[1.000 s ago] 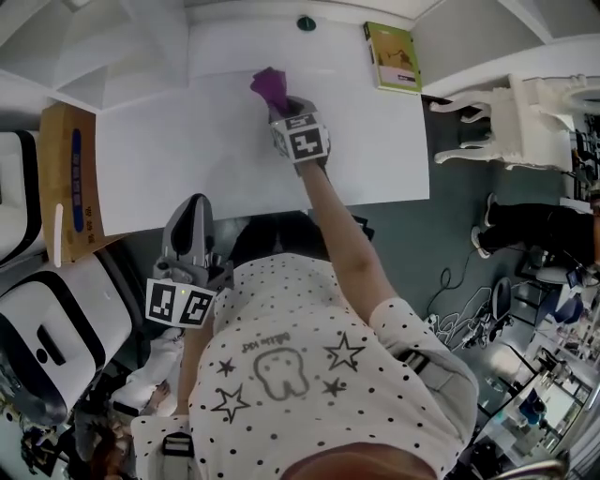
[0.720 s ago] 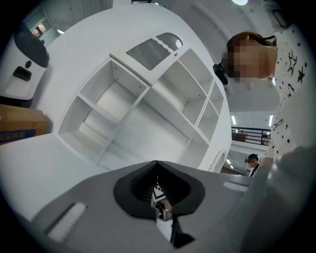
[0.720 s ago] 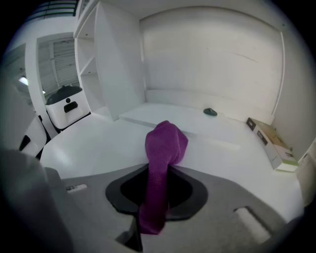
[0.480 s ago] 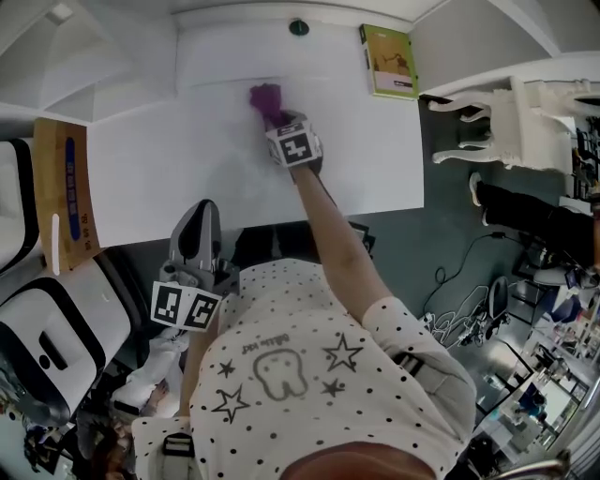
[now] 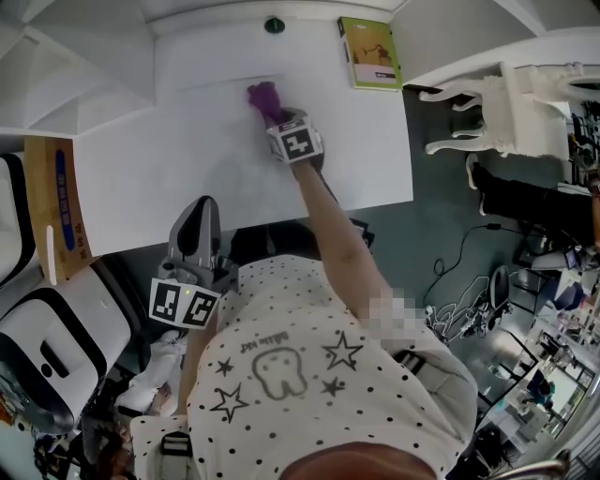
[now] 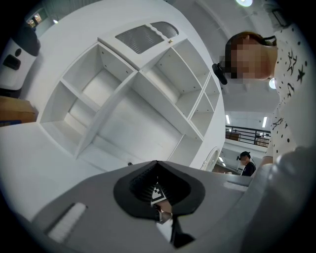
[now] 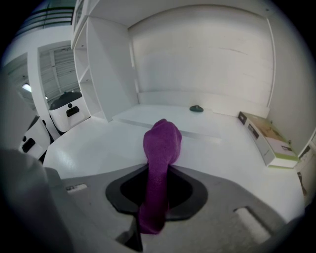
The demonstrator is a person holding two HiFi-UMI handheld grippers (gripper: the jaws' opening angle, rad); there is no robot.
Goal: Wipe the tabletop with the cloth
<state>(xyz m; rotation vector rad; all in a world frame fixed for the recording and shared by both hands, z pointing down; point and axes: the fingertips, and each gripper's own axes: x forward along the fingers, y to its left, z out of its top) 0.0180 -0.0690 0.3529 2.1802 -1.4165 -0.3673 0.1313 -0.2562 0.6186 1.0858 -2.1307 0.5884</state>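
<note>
The purple cloth (image 5: 264,97) lies bunched on the white tabletop (image 5: 169,159), toward the far middle. My right gripper (image 5: 278,116) is shut on it, arm stretched out over the table. In the right gripper view the cloth (image 7: 161,143) runs up between the jaws of the right gripper (image 7: 160,170) and presses on the table ahead. My left gripper (image 5: 197,214) is held at the table's near edge, shut with nothing in it. The left gripper view has the left gripper (image 6: 158,163) pointing up at white shelves.
A green book (image 5: 368,53) lies at the far right corner, seen also as the book (image 7: 269,138). A small dark knob (image 5: 274,24) sits at the back edge. A cardboard box (image 5: 56,197) and white machine (image 5: 47,337) stand left; a white chair (image 5: 487,103) right.
My right gripper has dragged the cloth a little toward me and to the right across the table. The left gripper has stayed where it was.
</note>
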